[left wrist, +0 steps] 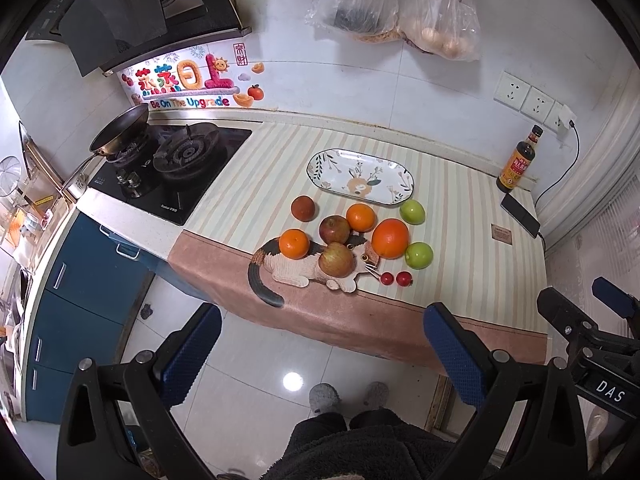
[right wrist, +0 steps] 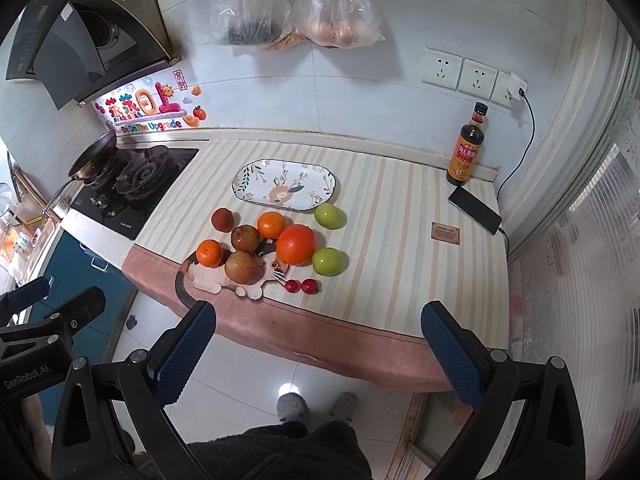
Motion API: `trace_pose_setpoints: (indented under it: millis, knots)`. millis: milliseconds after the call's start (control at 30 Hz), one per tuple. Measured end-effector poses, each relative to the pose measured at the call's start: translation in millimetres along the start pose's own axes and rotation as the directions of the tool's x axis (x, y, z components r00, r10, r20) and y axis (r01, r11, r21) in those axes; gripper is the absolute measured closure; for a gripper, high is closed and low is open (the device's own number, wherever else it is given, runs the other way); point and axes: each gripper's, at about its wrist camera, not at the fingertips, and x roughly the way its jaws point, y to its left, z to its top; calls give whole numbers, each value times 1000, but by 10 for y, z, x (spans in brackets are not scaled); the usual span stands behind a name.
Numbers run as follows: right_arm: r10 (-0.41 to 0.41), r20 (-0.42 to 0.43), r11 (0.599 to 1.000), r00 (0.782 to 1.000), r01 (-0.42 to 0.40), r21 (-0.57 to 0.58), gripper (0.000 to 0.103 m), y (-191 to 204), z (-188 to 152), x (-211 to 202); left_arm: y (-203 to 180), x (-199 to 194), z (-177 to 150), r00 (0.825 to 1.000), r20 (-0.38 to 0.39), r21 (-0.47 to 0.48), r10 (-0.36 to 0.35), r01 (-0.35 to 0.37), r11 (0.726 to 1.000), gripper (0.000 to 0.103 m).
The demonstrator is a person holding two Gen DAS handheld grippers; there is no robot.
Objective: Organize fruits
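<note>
Fruit lies in a cluster on the striped cloth: a big orange [left wrist: 390, 238] [right wrist: 295, 245], two smaller oranges [left wrist: 294, 244] [left wrist: 360, 217], two red apples [left wrist: 336, 259] [left wrist: 334, 229], two green apples [left wrist: 419, 255] [left wrist: 412, 211], a dark brown fruit [left wrist: 303, 208] and two cherry tomatoes [left wrist: 395, 278]. An oval floral plate [left wrist: 394, 168] [right wrist: 248, 172] sits behind them with nothing on it. My left gripper [left wrist: 322, 340] and right gripper [right wrist: 318, 340] are both open and empty, held off the counter's front edge above the floor.
A gas stove [left wrist: 172, 168] with a pan [left wrist: 120, 128] is at the left. A sauce bottle [right wrist: 466, 148] and a phone [right wrist: 474, 210] on a cable stand at the back right. Plastic bags [right wrist: 292, 4] hang on the wall. The cloth's pink hem [right wrist: 320, 336] drapes over the counter front.
</note>
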Motion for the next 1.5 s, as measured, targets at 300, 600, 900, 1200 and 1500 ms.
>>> trace_pose_setpoints:
  millis: [300, 600, 900, 1200, 1500]
  knots:
    - [5, 3, 1000, 1000, -5, 3, 0, 35, -52, -30, 10, -2, 4, 1000, 5, 2, 1, -1, 1000, 0]
    - [9, 3, 1000, 1000, -10, 3, 0, 72, -84, -56, 18, 5, 13, 1000, 3, -1, 0, 0, 1000, 0]
    - [74, 8, 994, 997, -74, 79, 0, 86, -62, 50, -5, 70, 201, 999, 47, -9, 24, -24, 1000, 0]
    - [134, -76, 971, 988, -116, 211, 0, 16, 235, 1040, 375, 1058, 565, 997, -27, -19, 77, -77, 997, 0]
    - [210, -263, 953, 942, -137, 270, 3, -5, 462, 2596, 517, 2403, 731, 945, -325, -101, -32, -1, 995, 0]
